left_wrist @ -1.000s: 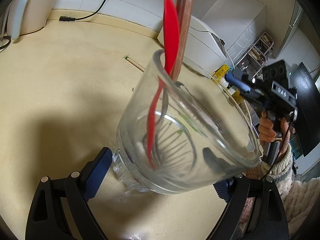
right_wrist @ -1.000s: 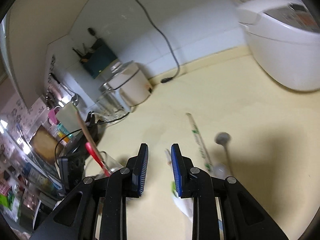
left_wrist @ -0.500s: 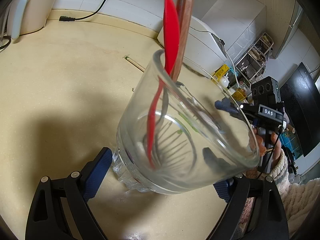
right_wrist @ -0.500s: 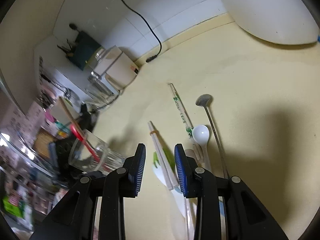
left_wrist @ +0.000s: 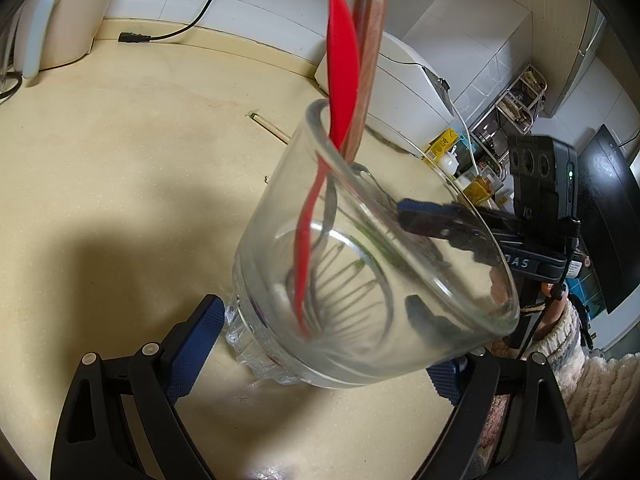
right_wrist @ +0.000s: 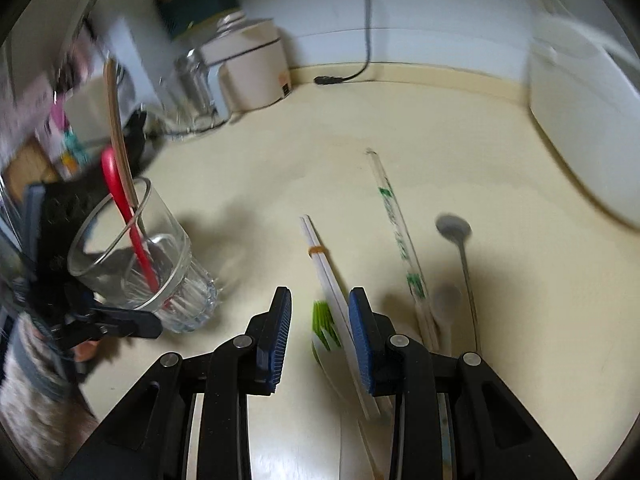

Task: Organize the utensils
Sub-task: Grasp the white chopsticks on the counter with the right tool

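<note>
We hold the clear, ribbed-base drinking glass (left_wrist: 372, 264) clamped between the blue pads of the left gripper (left_wrist: 320, 344), tilted on the cream countertop (left_wrist: 120, 184) at the near left of the scene, with a red plastic spoon (left_wrist: 342, 80) and a long wooden-handled utensil (left_wrist: 370, 48) already leaning against its far rim. Our right gripper (right_wrist: 320, 336) hangs over the loose utensils to the right of the glass, its jaws part-open and empty, bracketing the near end of a pair of white chopsticks bound with an orange band (right_wrist: 320, 256); a green-bristled brush head (right_wrist: 324, 320) lies under them. Further right lie a clear-sleeved pair with green print (right_wrist: 396, 232), a white plastic spoon (right_wrist: 446, 304) and a grey metal spoon (right_wrist: 460, 240). The main risk, we judge, is a mixed pick: closing here could catch the brush along with the chopsticks, or pinch only one stick so the banded pair twists and slips out. Because the right view is smeared, we cannot be sure the pads are truly centred on the pair. The tilted glass is a second worry: a long utensil dropped in hard could lever against the rim, tip the red spoon out, or twist the glass in the left pads.
</note>
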The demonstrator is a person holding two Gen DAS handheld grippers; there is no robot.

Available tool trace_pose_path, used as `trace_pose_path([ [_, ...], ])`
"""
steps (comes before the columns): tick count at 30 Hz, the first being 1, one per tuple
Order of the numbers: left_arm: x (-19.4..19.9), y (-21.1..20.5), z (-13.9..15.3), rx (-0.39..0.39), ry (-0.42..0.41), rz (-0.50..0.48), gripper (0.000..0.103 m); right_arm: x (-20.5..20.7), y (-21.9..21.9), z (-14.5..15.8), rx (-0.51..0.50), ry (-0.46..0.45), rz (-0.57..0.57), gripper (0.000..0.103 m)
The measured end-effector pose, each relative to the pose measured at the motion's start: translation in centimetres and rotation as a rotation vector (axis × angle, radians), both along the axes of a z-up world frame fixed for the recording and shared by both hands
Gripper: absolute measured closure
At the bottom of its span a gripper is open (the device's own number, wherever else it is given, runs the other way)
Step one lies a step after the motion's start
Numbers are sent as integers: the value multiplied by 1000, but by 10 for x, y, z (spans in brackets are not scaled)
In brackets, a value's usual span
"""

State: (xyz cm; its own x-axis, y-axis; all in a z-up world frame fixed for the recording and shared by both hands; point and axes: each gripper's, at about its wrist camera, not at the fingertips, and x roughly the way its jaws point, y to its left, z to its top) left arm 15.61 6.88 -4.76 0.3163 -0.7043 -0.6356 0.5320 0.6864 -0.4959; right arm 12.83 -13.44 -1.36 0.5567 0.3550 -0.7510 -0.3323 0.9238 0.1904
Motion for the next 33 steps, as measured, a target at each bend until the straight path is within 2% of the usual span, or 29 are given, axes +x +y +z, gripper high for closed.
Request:
trace_pose_path([
  [7, 1, 1, 0, 0, 0, 0, 10, 37, 30, -4, -88, 28, 93, 72],
  [13, 0, -1, 0, -1, 0, 0, 10, 48, 31, -22, -144, 52, 75, 72],
  [17, 0, -1, 0, -1, 1, 0, 10, 52, 32, -26, -143, 54, 94, 72],
  [22, 0, -1, 0, -2, 1, 0, 10, 61, 42, -31, -194, 28, 103, 72],
  [25, -1, -2, 0, -2, 1, 0, 10, 62, 43, -32, -188, 12, 110, 76],
  [28, -1, -2, 0, -2, 1, 0, 10, 61, 39, -31, -178, 11, 104, 89],
  [33, -1, -2, 0, -4, 2, 0, 10, 63, 32, -30, -114, 13, 66, 91],
])
